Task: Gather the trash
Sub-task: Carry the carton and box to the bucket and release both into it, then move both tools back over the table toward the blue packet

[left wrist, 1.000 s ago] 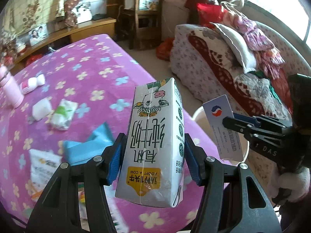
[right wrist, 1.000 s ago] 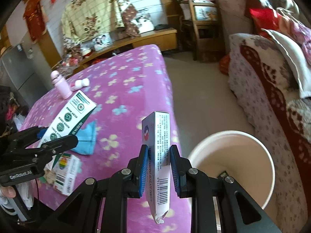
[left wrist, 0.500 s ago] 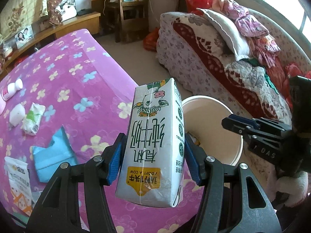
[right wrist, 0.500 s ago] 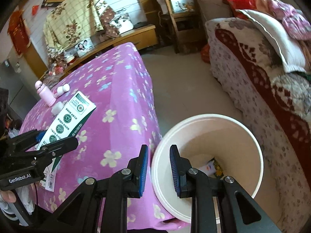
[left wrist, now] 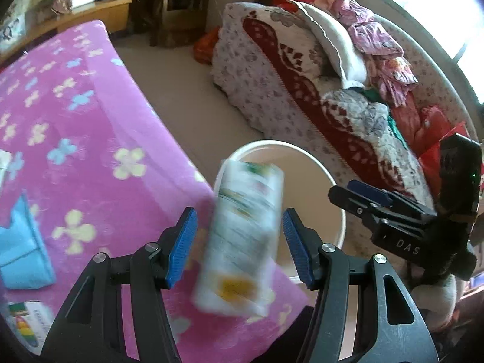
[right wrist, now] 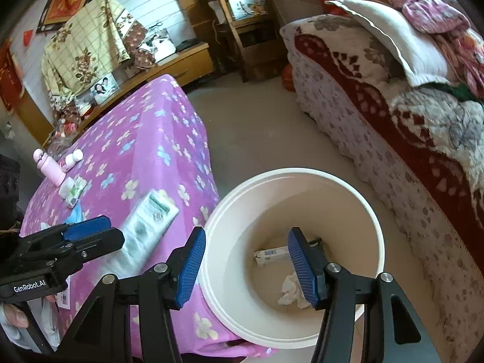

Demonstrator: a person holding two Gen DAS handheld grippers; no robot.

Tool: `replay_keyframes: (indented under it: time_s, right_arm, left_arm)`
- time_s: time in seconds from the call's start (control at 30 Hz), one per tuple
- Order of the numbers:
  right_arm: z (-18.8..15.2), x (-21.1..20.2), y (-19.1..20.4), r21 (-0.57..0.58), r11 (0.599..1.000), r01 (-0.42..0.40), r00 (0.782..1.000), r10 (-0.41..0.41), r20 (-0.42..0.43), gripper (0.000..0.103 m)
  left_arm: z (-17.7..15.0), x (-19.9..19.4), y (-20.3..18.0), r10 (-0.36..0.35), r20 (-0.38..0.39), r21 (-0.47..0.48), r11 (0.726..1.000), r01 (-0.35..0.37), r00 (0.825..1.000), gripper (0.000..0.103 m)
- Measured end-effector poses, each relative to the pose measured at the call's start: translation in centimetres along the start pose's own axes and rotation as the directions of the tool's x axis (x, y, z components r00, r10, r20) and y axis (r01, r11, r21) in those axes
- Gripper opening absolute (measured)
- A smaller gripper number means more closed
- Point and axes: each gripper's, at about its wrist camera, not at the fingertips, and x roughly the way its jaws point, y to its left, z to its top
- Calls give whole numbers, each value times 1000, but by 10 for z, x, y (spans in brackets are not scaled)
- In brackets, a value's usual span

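Note:
A white milk carton (left wrist: 242, 236) is blurred with motion between the open jaws of my left gripper (left wrist: 239, 242), touching neither pad, in front of the white trash bucket (left wrist: 329, 181). The carton also shows in the right wrist view (right wrist: 145, 230), beside the left gripper (right wrist: 90, 236). My right gripper (right wrist: 246, 267) is open and empty over the bucket (right wrist: 375, 211). Inside the bucket lie a small white-and-blue box (right wrist: 270, 255) and a crumpled tissue (right wrist: 290, 287).
The pink flowered table (left wrist: 75, 121) holds a blue packet (left wrist: 21, 248), a colourful wrapper (left wrist: 24, 323), a pink bottle (right wrist: 48, 169), a small white bottle (right wrist: 71, 160) and a tissue pack (right wrist: 75, 190). A covered sofa (right wrist: 408, 121) stands at right.
My left gripper has opened and the milk carton has come loose from it and is dropping. My right gripper let go of the small box, which now lies in the bucket, and opened wider.

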Motion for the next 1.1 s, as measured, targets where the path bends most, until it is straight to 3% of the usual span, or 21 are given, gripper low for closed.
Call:
replay_keyframes:
  time_s: [0.27,0.67,1.1]
  right_arm:
    - [-6,9,-5,3,1000,-1,1000,1,-25,54]
    - [-9,11,30,-59,998,-15,999,14,-32,54]
    - [-10,3,85,-142,989,-33,999,31,-12,55]
  left_arm:
    - [-6,6,-8,18,-14,32,999,-18,1000,57]
    - [-19,-25,2,119,72,51,991,-122,990,57]
    - [-29,-67,40,191,131,-32,981,-189,973,57]
